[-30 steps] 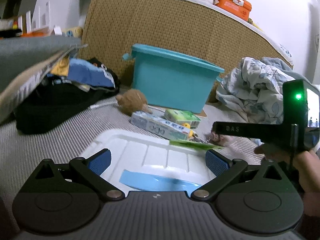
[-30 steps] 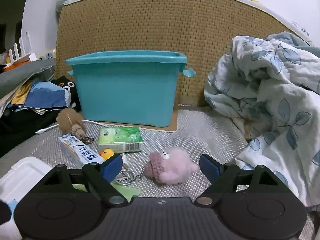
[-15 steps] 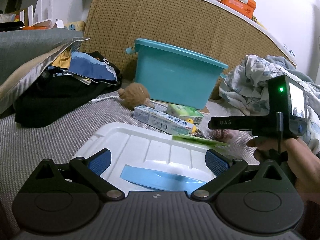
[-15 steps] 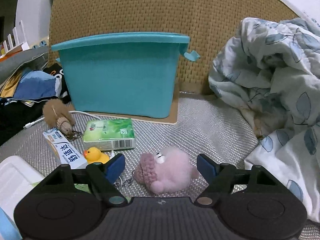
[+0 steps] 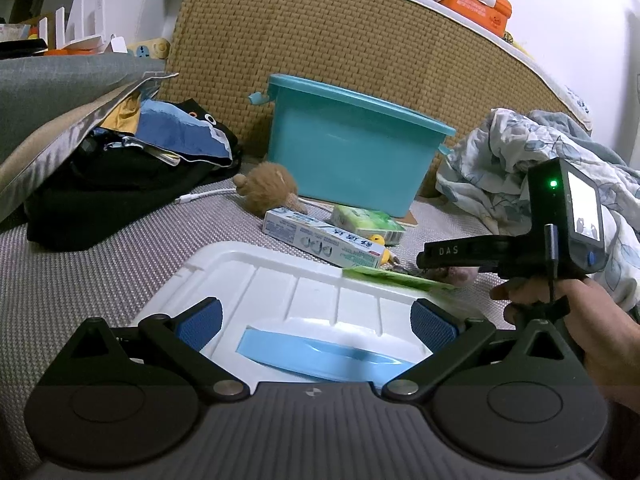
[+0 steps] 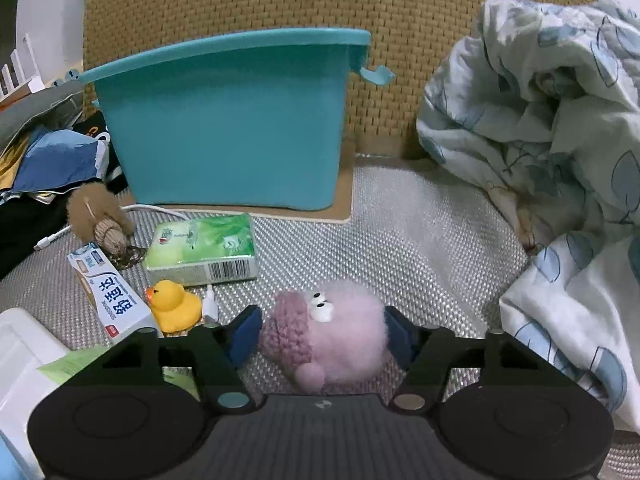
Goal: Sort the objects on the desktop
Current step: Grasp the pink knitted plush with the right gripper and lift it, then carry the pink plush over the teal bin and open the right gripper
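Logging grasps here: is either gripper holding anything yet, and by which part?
Left gripper: nothing. Right gripper: closing around the pink plush toy, pads flanking its body; firm hold unclear.

A crumpled leaf-print blanket (image 6: 552,128) lies heaped to the right of the right jaws. Beyond both pairs of jaws rises a woven rattan headboard (image 5: 360,52), with an orange first-aid case (image 5: 476,0) on its top edge. To the left of the left jaws sit a grey pillow (image 5: 52,92) and a black bag (image 5: 104,196) with blue cloth (image 5: 176,136) spilling over it.
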Demonstrator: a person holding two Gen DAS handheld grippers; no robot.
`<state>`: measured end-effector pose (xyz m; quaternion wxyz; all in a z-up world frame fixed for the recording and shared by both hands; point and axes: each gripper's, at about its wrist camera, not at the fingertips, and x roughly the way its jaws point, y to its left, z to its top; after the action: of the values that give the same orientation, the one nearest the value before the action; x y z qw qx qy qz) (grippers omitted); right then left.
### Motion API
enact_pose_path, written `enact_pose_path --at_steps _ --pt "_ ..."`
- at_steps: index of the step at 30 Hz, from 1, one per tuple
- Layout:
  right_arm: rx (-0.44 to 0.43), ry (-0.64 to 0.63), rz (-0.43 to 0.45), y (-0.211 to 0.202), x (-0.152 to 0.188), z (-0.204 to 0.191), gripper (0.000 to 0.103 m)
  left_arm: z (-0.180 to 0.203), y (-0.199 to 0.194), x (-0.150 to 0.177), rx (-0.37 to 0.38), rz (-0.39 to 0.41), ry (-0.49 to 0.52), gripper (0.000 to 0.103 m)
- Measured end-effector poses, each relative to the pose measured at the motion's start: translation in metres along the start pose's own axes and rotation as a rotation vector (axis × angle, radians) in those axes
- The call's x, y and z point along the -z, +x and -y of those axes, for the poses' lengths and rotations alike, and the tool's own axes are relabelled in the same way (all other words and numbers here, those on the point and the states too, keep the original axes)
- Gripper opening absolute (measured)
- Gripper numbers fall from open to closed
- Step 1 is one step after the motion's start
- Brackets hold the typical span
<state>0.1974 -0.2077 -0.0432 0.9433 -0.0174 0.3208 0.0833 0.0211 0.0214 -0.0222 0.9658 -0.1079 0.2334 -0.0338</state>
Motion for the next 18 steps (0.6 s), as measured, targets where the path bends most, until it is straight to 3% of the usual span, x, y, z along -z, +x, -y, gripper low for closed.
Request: enact_pose_path --at_steps 11,18 --pt "-0.007 -0.007 0.05 -0.02 -0.004 -0.002 0.062 -0.004 -0.003 -0.004 0.008 0.013 -0.035 0.103" --pt "-0.009 -0.039 0.109 -0.041 -0.023 -0.007 0.062 -0.004 -0.005 -0.007 0.012 0.02 -0.039 0.103"
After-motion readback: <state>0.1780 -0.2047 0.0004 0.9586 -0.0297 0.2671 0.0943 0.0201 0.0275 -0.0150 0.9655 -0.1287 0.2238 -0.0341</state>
